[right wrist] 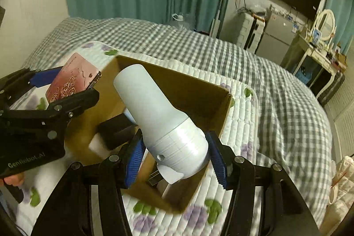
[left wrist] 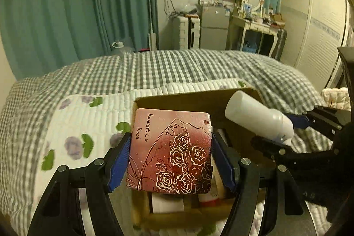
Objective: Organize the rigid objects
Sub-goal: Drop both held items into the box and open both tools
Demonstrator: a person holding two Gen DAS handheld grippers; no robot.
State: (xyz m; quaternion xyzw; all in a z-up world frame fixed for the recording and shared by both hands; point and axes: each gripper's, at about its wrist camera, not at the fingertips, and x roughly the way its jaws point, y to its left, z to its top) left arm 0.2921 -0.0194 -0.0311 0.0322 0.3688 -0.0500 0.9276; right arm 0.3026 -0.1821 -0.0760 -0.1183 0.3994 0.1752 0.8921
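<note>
Rose tin (left wrist: 169, 153) sits clamped flat in the left gripper (left wrist: 170, 158), hovering right over the cardboard box (right wrist: 199, 90) on the bed's quilt (right wrist: 254, 125), probably so it drops in level. Right gripper (right wrist: 174, 154) squeezes the white bottle (right wrist: 159, 116) by its cap end, angled over the same box, looks ready to go in too.
</note>
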